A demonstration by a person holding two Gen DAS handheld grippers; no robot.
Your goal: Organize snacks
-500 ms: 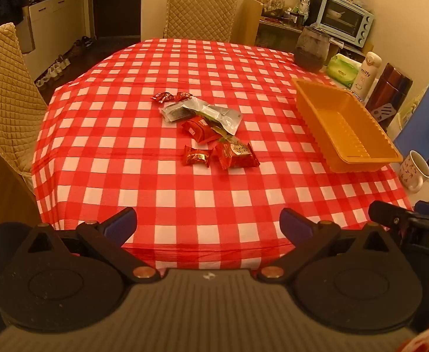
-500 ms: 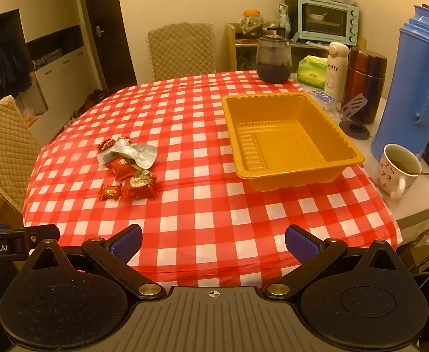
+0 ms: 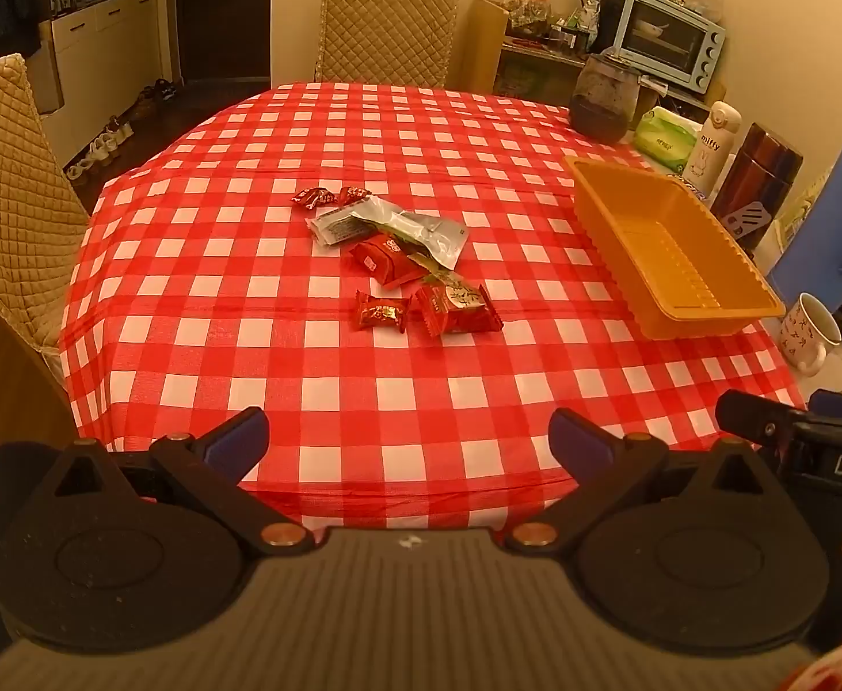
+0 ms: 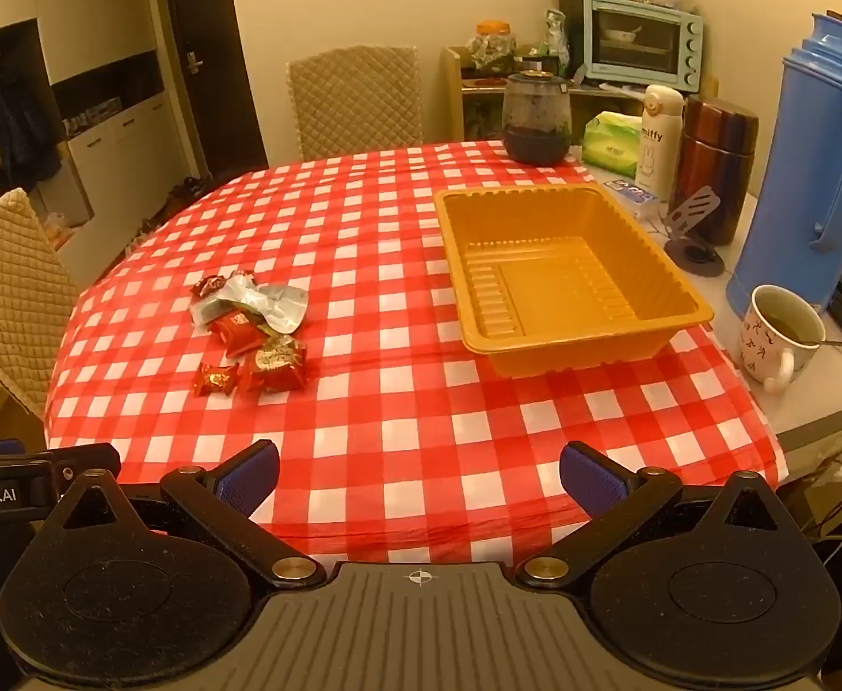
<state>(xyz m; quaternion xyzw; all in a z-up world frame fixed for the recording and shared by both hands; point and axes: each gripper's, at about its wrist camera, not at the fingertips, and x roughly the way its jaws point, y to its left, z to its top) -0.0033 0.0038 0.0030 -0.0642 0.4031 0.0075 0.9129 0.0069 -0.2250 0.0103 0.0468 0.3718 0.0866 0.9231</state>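
Note:
A loose pile of snacks lies mid-table on the red checked cloth: a silver packet (image 3: 389, 226), a red packet (image 3: 382, 258), a larger red packet with a round label (image 3: 457, 308), a small red candy (image 3: 380, 312) and small candies at the back (image 3: 314, 197). The pile also shows in the right wrist view (image 4: 251, 322). An empty orange tray (image 3: 674, 247) (image 4: 564, 282) stands to the right of the pile. My left gripper (image 3: 409, 443) is open and empty above the table's near edge. My right gripper (image 4: 419, 475) is open and empty, also at the near edge.
Right of the tray stand a blue thermos (image 4: 806, 173), a mug with a spoon (image 4: 777, 334), a brown flask (image 4: 717, 167), a white bottle (image 4: 659, 138), a tissue pack (image 4: 610, 147) and a dark jar (image 4: 536, 118). Padded chairs stand at the far side (image 3: 386, 29) and left (image 3: 6, 196).
Both grippers have moved slightly; the views have shifted a little. The snacks and tray have not moved.

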